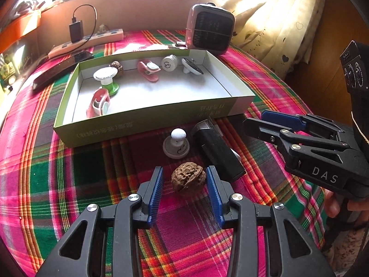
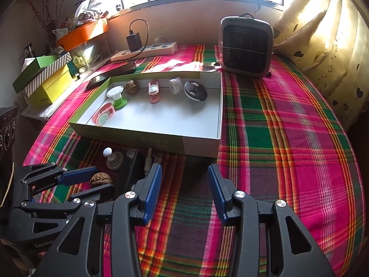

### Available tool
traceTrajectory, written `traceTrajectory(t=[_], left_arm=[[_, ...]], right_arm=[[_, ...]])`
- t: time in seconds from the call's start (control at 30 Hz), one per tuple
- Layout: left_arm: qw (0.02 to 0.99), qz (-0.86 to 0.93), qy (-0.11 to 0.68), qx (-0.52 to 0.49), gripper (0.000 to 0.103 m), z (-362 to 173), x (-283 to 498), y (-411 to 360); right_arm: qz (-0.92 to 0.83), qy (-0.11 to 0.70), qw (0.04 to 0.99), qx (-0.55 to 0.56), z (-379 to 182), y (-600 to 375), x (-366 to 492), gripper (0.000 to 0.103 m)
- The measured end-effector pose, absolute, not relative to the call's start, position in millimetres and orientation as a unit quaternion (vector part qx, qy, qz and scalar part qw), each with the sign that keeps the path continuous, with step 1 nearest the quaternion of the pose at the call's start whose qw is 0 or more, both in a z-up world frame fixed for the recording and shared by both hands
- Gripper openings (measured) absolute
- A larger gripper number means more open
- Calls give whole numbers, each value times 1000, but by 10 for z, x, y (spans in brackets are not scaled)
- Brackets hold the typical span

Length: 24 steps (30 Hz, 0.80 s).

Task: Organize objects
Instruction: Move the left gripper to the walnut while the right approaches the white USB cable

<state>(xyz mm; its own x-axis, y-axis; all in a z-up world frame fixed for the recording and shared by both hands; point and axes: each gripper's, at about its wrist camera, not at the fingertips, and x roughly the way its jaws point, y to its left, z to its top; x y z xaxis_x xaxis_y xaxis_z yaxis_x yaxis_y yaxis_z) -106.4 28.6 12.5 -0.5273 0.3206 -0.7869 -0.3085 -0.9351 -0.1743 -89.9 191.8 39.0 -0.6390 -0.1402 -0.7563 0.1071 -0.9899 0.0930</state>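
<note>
The left tool (image 1: 184, 180) stands spread around a walnut (image 1: 188, 180) (pads not touching it), just before the green box (image 1: 147, 124); the right tool (image 2: 184, 184) gapes empty beside that box.

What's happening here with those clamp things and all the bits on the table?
A person is tidying small objects into the shallow cardboard box. The left hand-held gripper sits around a walnut on the plaid cloth, pads on either side but not yet pressing it. The right hand-held gripper hovers open over bare cloth. A black lighter and a small white knob wait outside the box, which already holds several items.
</note>
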Motion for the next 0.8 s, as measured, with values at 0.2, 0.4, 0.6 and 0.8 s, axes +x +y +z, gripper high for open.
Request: traceTrajectory(t=[0.2,0.4,0.6,0.8], left_arm=[[165,879,-7,-448,29,122,-1064,227],[147,883,-11,-445,29,120,-1087,133],[147,883,-14,-445,29,115,-1109,93],[141,884,-19,-446,29,113,-1131,46]], right_arm=[[-900,-14,77,429,319,1865,-924,43],[-896,-21,104,431,292,1804,-968,43],[-889,-8,112,444,234,1713,-1029,43],[-888,9,110,447,193,1625,-1084,43]])
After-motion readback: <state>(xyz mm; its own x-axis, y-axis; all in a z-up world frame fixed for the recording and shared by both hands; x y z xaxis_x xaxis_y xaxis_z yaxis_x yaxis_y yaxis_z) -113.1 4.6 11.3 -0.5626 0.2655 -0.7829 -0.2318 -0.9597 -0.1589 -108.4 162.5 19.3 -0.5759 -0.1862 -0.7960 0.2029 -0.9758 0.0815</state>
